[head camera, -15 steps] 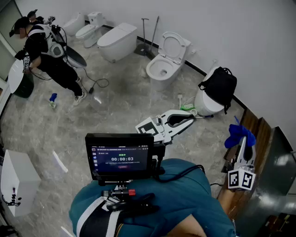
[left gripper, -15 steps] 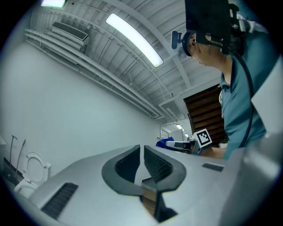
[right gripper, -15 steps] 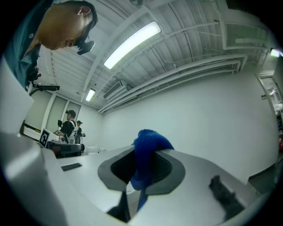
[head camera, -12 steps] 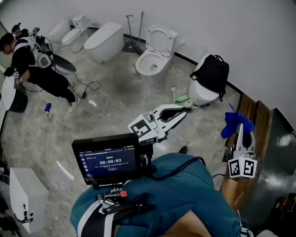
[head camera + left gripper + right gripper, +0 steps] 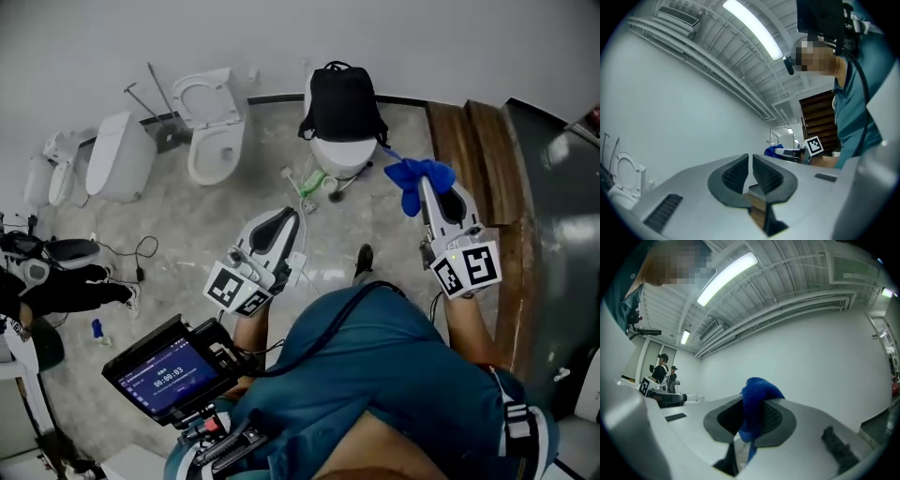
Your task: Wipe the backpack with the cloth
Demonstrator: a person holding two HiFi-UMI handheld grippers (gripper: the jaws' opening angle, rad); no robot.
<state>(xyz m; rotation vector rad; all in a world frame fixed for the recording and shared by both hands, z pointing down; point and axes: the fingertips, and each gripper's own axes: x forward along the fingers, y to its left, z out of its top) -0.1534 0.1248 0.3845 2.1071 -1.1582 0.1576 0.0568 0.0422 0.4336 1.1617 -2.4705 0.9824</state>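
pointing forward, the left gripper [image 5: 284,220] has its jaws drawn to a narrow slit with nothing in it. ahead of it and off to its right, the black backpack [image 5: 342,101] sits upright on a white toilet [image 5: 343,156]. the right gripper [image 5: 427,184] is clamped on the blue cloth [image 5: 411,178], which bunches over its tip, near the backpack's lower right side but apart from it.

1. The backpack [image 5: 342,101] is plain black.
2. The cloth [image 5: 412,176] is bright blue.
3. My left tongs [image 5: 289,217] and right tongs [image 5: 429,187] are pale grey with dark ribbed pads and black-and-white square markers.
4. The floor [image 5: 187,244] is mottled grey marble, and the toilet [image 5: 232,155] is white.
5. My shirt [image 5: 375,366] is teal.
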